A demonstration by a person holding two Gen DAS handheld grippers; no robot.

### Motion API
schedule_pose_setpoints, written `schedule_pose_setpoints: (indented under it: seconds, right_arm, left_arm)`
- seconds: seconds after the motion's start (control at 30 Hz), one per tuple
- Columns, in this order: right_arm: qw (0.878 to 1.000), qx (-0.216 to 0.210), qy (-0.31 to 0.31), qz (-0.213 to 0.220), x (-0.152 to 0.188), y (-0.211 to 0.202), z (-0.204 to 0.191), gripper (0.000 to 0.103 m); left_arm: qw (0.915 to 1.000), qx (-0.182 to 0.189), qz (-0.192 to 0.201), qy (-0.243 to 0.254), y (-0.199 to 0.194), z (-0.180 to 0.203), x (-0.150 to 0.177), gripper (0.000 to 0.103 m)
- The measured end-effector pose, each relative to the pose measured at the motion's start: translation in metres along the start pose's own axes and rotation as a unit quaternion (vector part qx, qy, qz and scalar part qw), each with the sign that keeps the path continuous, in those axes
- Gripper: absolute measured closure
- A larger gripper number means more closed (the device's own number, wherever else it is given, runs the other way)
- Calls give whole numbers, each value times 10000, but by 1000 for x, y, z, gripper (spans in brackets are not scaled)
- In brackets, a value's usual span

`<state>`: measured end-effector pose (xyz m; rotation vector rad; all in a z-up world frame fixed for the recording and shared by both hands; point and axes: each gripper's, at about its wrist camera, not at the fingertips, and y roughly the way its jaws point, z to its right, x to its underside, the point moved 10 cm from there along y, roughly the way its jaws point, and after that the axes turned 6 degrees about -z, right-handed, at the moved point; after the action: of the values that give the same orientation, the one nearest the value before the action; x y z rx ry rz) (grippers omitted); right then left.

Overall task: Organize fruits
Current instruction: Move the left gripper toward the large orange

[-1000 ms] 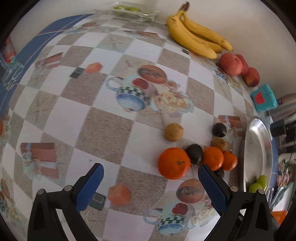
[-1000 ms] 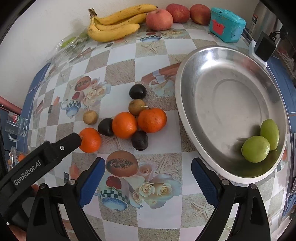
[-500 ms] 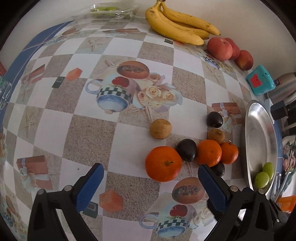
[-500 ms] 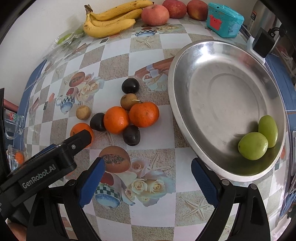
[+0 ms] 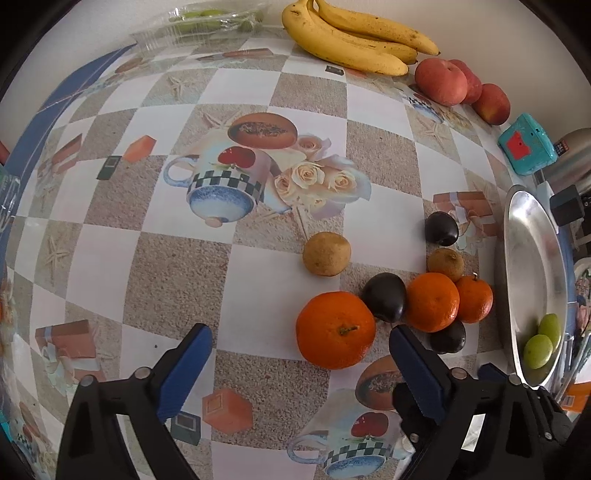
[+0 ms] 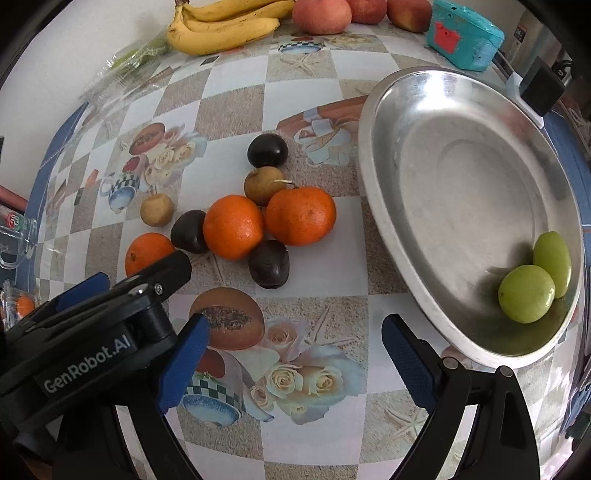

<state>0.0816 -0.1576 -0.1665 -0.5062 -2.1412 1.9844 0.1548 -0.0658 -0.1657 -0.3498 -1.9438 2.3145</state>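
A large orange point(image 5: 335, 329) lies on the patterned tablecloth at the left end of a fruit cluster. My left gripper point(image 5: 299, 334) points down over it. Its jaws are closing, the orange sits just ahead between the blue fingertips, and the pads do not touch it. Behind it are two more oranges point(image 6: 233, 227) point(image 6: 300, 215), three dark plums point(image 6: 268, 263) and two brown fruits point(image 5: 326, 253). One left finger point(image 6: 162, 273) covers part of the large orange point(image 6: 147, 253). My right gripper point(image 6: 295, 325) stands open over bare cloth, nothing between its fingers.
A metal tray point(image 6: 373, 177) on the right holds two green fruits point(image 6: 526, 293). Bananas point(image 5: 351, 40), red peaches point(image 5: 441, 81) and a teal box point(image 5: 526, 149) line the back wall. A clear plastic pack point(image 5: 199, 22) sits at the back left.
My left gripper has slid toward the large orange and dropped a little, so the orange now sits between its fingertips. The jaws have narrowed slightly. The right gripper has hardly moved.
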Motion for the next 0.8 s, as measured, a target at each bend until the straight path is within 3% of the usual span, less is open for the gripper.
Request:
schedule_pose_setpoints:
  seconds: [0.43,0.63,0.8]
  right_arm:
    - [9982,568,23,190,-12,11,0,8]
    - [9983,574,-83,42,-16,19,-10,0]
    - [9973,584,87,447,-16,24,-18,0]
  left_arm:
    - [9999,10,-3,-146,3,-7,-4,5]
    - [9998,57,-6,-177,1,-15,-2,5]
    - [9998,103,-7,-162,1,-13,-3,5]
